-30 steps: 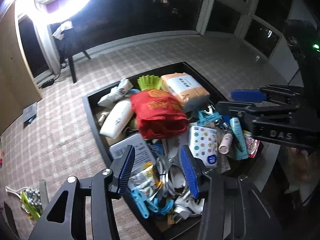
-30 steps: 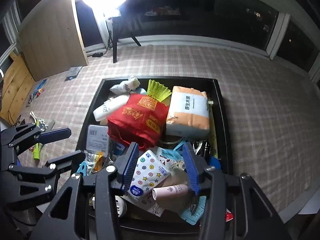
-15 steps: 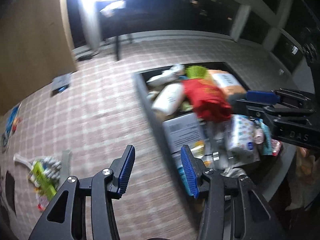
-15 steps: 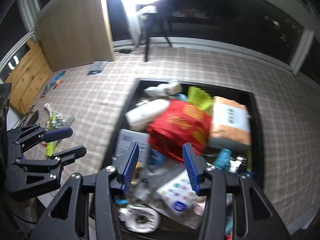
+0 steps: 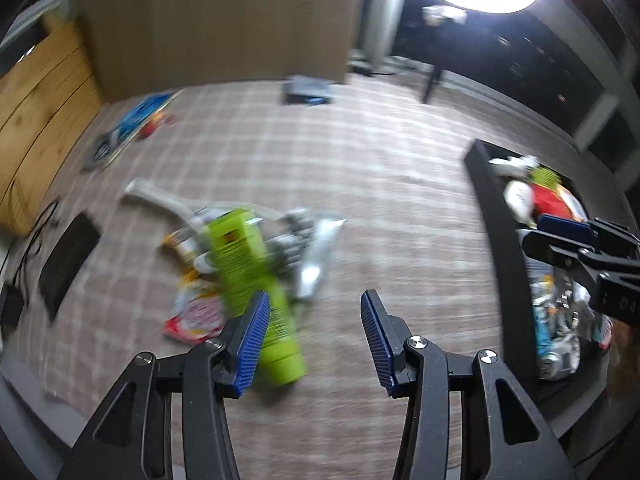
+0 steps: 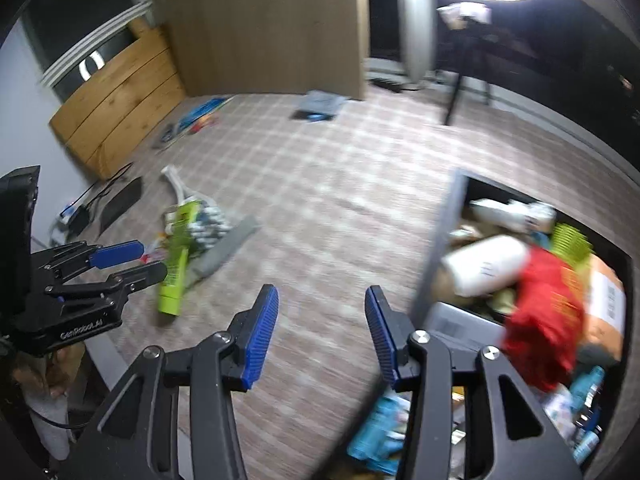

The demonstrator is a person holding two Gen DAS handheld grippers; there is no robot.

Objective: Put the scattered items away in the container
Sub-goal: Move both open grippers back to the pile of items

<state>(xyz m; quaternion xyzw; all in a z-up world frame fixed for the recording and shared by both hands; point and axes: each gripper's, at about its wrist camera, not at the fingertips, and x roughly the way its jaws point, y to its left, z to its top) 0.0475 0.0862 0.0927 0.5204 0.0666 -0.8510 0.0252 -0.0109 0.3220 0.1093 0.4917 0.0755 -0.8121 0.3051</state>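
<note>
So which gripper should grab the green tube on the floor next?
Probably the left gripper: the green tube lies just off its open jaws. The right gripper, also open and empty, sits nearer the black container.

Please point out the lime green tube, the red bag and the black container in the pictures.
lime green tube (image 5: 244, 264): left wrist view, middle of its body.
red bag (image 6: 548, 312): right wrist view, middle of the cloth.
black container (image 5: 494, 240): left wrist view, its near side wall.
</note>
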